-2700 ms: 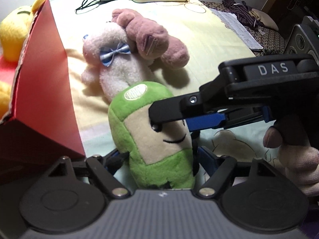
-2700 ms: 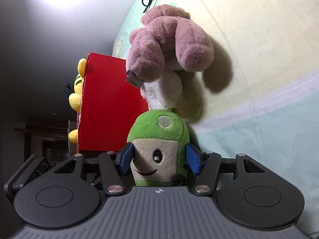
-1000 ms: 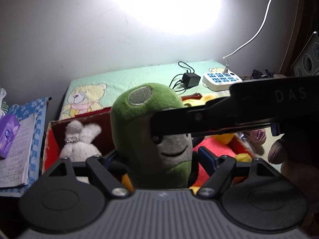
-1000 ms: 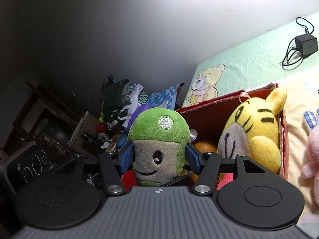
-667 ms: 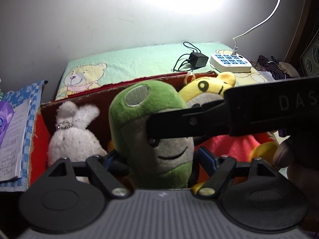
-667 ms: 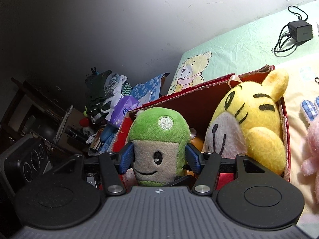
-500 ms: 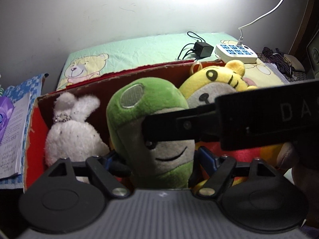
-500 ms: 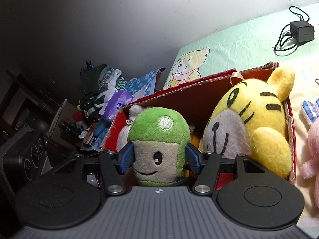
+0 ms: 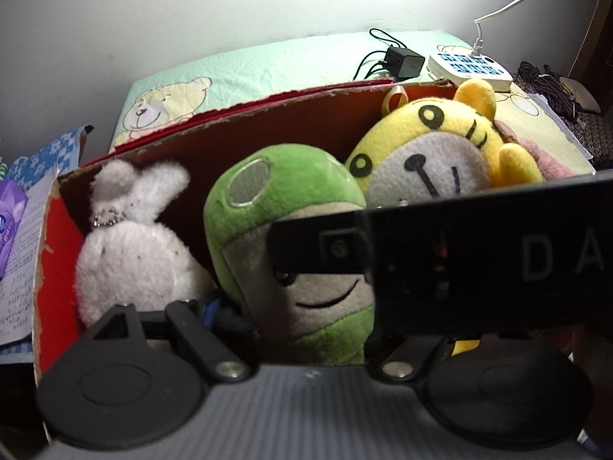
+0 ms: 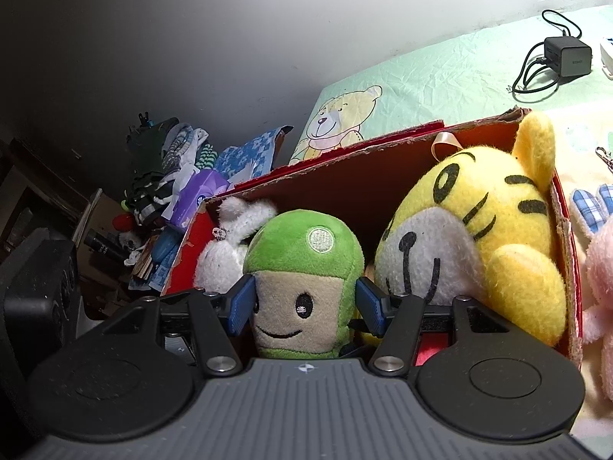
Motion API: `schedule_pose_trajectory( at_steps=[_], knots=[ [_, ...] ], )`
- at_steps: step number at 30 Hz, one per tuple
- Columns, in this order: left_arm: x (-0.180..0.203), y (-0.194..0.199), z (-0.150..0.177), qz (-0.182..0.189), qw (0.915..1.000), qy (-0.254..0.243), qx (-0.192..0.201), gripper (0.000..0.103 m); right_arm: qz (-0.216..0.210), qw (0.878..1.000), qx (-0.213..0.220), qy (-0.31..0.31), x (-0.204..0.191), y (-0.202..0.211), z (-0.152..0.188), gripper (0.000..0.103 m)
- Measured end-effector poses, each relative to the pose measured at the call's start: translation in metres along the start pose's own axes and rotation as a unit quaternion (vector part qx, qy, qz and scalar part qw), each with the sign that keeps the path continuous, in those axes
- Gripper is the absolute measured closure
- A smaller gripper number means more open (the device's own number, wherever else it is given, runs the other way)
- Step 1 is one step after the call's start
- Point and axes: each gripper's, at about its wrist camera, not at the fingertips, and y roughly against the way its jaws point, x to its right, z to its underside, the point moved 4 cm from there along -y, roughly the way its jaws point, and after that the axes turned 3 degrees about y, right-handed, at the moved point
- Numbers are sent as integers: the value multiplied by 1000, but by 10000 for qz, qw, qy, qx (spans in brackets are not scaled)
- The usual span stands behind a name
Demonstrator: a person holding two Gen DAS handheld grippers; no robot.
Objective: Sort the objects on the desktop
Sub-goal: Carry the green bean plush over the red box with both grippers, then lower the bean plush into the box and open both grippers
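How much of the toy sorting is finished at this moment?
Done: a white rabbit and a yellow tiger sit inside the red box. In hand: both the left gripper and the right gripper clamp the green toy, which is low between those two, not released. Left: a pink toy is outside the box.

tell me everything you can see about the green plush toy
The green plush toy is soft fleece: a green hood with a round pale patch on top, a beige face with black eyes and a smile. It stands upright, clamped by the right tool, low in the red box between the white bunny and yellow tiger.
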Motion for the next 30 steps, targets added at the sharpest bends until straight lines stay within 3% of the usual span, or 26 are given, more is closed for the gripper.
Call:
schedule_pose_trajectory(
  at_steps=[13,20,30],
  knots=[
    [4,-2,1,-109,9998,-166,-101,14,-148,9993,177,-300,0,5,-6,44],
    [7,6,0,-264,9993,-267,-9,13,-135,9992,178,-329,3,7,-7,55],
    [9,18,-2,-242,9994,-186,166,17,-123,9991,189,-369,6,7,-6,59]
  ],
)
